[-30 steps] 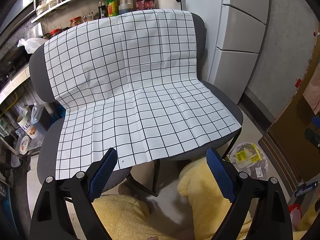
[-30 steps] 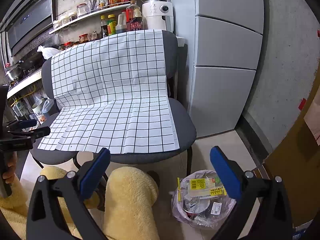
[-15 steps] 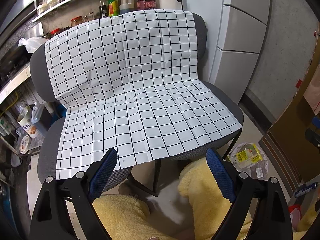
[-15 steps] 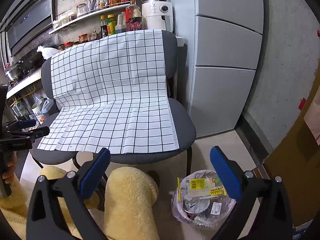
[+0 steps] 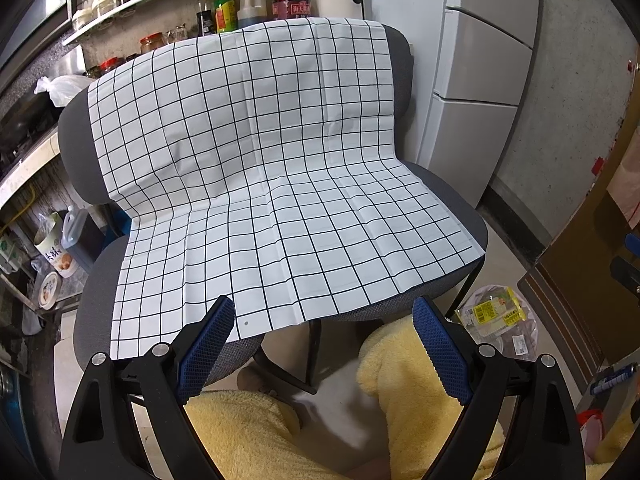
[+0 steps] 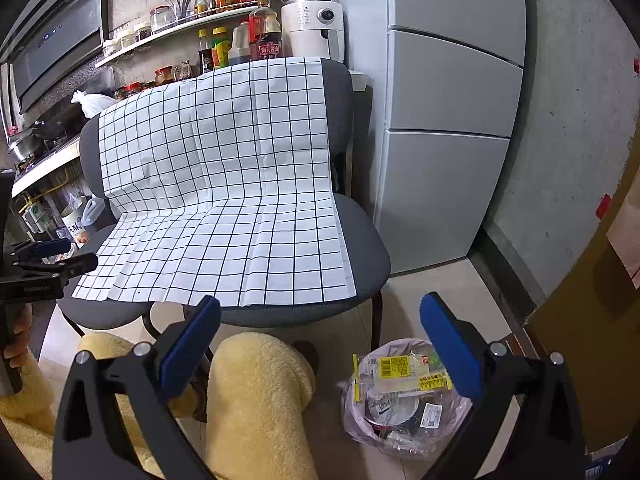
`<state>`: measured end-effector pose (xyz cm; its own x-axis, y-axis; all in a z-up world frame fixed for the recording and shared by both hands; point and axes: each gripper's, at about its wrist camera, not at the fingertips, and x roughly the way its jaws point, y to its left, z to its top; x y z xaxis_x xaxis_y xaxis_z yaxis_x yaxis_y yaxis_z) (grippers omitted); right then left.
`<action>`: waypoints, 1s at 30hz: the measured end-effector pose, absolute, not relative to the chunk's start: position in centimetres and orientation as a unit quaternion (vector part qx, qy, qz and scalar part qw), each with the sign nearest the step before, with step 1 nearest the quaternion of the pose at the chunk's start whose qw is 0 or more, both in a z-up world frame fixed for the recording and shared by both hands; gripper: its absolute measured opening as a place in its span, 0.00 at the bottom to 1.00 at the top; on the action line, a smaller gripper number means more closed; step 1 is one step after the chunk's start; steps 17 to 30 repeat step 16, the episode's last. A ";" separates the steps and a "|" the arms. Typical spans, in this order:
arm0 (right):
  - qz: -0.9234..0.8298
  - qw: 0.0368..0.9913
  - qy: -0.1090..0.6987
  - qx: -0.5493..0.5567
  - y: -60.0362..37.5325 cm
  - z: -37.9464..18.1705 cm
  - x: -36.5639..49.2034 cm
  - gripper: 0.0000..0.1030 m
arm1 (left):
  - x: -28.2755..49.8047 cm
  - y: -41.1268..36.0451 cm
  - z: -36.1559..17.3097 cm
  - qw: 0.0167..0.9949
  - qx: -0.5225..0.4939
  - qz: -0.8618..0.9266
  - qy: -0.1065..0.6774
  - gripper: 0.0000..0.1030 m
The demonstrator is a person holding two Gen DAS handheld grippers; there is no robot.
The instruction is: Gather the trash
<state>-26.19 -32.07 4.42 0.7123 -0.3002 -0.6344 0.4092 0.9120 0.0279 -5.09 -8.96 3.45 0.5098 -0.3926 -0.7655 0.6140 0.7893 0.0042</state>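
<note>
Hovering with jaws spread and empty, the left gripper (image 5: 323,346) and right gripper (image 6: 320,338) are facing the checked cloth (image 6: 224,216); the trash bag (image 6: 404,396) is sitting right of it, so reaching should be steering there.

Both hand-held grippers, L (image 5: 322,334) & R (image 6: 320,332), jaws wide, empty

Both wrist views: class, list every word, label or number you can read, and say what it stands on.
None reads for certain.
Red label on the dark sauce bottle: Chinese characters, too blurred.
Yellow labels in the trash bag: barcodes and print, too small.
White tub on the floor: characters, blurred.
Shelf jars: no legible text.
</note>
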 end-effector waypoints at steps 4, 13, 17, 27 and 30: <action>-0.194 0.921 0.329 0.082 -32.1 4.3 -26.1 0.95 | -5.2 -9.3 3.2 0.860 0.141 -0.296 0.392 0.87; -0.182 0.916 0.345 0.095 -33.0 2.8 -24.0 0.95 | -3.3 -8.5 2.2 0.867 0.127 -0.271 0.398 0.87; -0.160 0.912 0.360 0.111 -33.7 1.3 -21.1 0.95 | -1.1 -7.3 0.6 0.863 0.104 -0.262 0.420 0.87; -0.160 0.912 0.360 0.111 -33.7 1.3 -21.1 0.95 | -1.1 -7.3 0.6 0.863 0.104 -0.262 0.420 0.87; -0.160 0.912 0.360 0.111 -33.7 1.3 -21.1 0.95 | -1.1 -7.3 0.6 0.863 0.104 -0.262 0.420 0.87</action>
